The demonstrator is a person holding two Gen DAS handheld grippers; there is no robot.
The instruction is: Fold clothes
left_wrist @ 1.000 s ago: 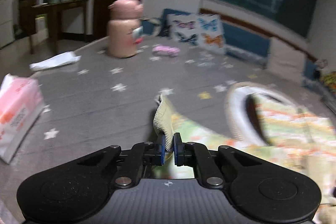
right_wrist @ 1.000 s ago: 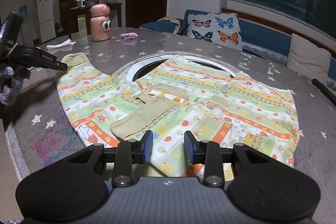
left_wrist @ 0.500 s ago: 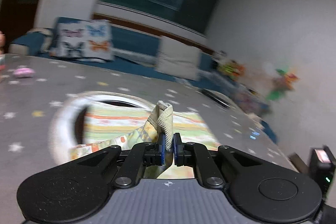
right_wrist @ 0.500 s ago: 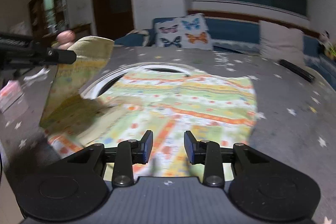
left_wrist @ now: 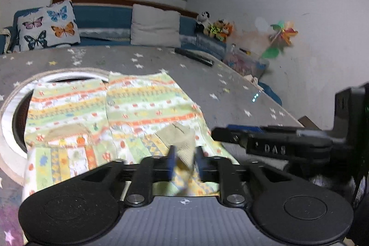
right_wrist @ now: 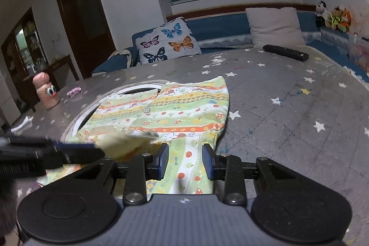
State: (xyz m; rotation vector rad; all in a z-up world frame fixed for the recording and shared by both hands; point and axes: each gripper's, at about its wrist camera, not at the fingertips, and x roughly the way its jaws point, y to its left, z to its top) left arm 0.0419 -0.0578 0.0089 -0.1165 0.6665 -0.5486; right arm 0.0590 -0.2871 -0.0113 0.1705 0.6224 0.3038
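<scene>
Where it lies across the grey star-print tabletop [right_wrist: 288, 89], the patterned garment [right_wrist: 175, 112] is spread mostly flat, one sleeve laid inward over the body, part of it covering a white ring [left_wrist: 9, 112] set in the surface.

Item: child's top, thin printed cotton with beige ribbed cuff [left_wrist: 182, 140]. Judged light, limp, unbreakable; it will drape and crease and hold no shape of its own. Slides easily on the cloth beneath.

Hold points: cuff, hem corners, shoulder seams; pinch the edge rather than the middle, lest both layers lift.

Left tongs [left_wrist: 184, 163]: parted a little, cuff between the pads; whether it is gripped or just let go cannot be told through the blur.

Right tongs [right_wrist: 185, 160]: wide apart, hovering over the near hem, holding nothing.
</scene>
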